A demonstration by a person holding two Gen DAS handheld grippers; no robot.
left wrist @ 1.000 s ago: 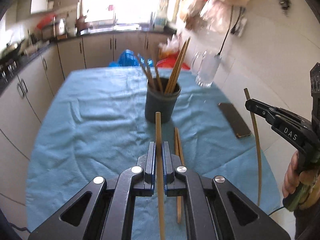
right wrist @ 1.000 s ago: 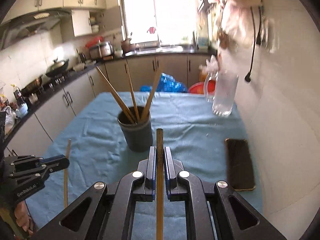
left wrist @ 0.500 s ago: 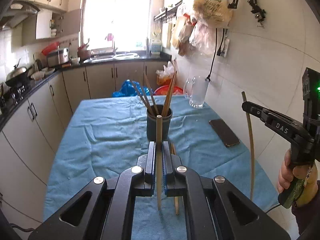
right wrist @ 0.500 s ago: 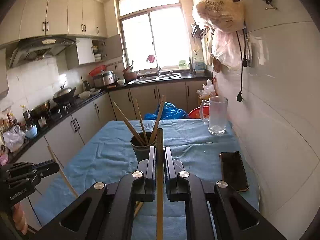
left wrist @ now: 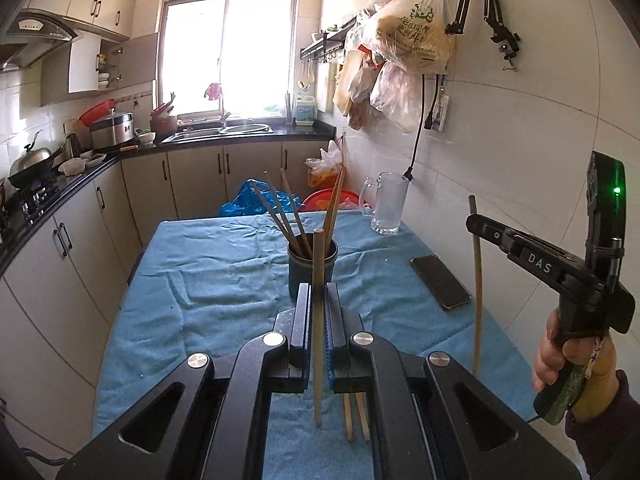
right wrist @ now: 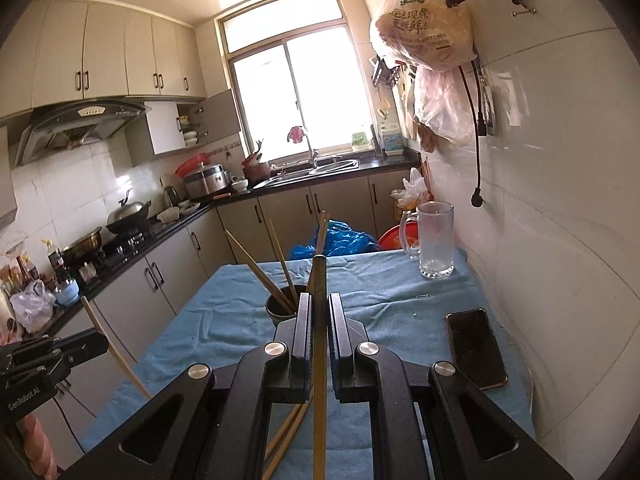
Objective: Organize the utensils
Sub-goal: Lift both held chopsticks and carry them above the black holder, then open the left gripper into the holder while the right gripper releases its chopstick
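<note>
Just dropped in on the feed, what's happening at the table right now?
Each gripper is clamped on one chopstick above the blue cloth: the left gripper holds its chopstick, the right gripper holds another. The dark holder already has several chopsticks; two loose chopsticks lie on the cloth.

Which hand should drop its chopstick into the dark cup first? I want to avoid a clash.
Probably left: its tongs hold a bamboo chopstick lined up with the dark round cup.

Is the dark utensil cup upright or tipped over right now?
Upright. The dark cup stands on the blue cloth, its open mouth facing up, with several chopsticks leaning out of it.
</note>
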